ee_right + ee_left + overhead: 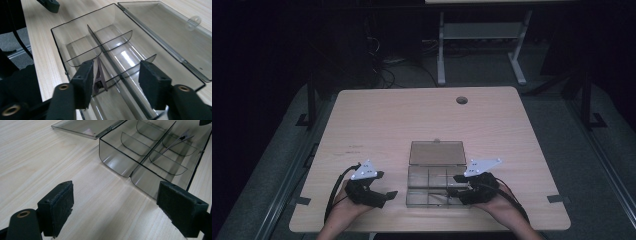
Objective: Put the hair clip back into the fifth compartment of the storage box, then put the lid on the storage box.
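No readable text, label, brand, number or sign shows on anything in these views.

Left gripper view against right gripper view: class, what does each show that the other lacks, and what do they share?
Left gripper view: the left gripper open over bare table, outside the box and its rounded end wall. Right gripper view: the right gripper open above the box, a clip beside one pad, a latch tab, grey floor. Shared: box, open lid, clip, table.
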Demonstrator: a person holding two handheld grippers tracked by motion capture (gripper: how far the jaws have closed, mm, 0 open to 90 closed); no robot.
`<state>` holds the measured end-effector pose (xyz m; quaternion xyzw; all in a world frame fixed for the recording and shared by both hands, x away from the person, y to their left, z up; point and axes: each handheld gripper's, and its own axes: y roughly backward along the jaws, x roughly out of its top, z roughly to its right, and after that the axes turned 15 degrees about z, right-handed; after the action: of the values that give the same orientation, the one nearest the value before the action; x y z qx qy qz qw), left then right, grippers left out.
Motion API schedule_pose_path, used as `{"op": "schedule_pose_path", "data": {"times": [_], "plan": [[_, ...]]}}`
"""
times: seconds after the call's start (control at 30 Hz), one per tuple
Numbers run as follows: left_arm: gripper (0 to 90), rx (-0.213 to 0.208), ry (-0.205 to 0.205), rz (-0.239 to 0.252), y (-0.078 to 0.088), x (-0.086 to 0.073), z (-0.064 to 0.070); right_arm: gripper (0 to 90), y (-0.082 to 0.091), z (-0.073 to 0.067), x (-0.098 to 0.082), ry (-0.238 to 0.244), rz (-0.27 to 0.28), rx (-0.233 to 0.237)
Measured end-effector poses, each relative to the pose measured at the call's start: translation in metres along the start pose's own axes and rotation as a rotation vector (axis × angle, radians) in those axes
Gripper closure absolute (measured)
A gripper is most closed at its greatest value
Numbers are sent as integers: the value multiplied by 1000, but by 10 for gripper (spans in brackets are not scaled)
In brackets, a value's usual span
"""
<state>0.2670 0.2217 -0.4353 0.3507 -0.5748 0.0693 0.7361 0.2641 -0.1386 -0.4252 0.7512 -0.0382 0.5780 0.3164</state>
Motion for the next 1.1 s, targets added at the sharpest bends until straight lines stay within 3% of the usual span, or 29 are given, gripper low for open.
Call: {"op": "schedule_pose_path", "data": {"times": [0.2,0.63,1.1], "plan": [[140,-15,22,19,-1,6,2,401,7,9,2,-16,19,-16],[142,-16,12,35,-5,30,0,367,19,29,5,-74,42,-56],[141,-28,25,66,-21,51,-11,330,16,58,21,-107,64,-103]]}}
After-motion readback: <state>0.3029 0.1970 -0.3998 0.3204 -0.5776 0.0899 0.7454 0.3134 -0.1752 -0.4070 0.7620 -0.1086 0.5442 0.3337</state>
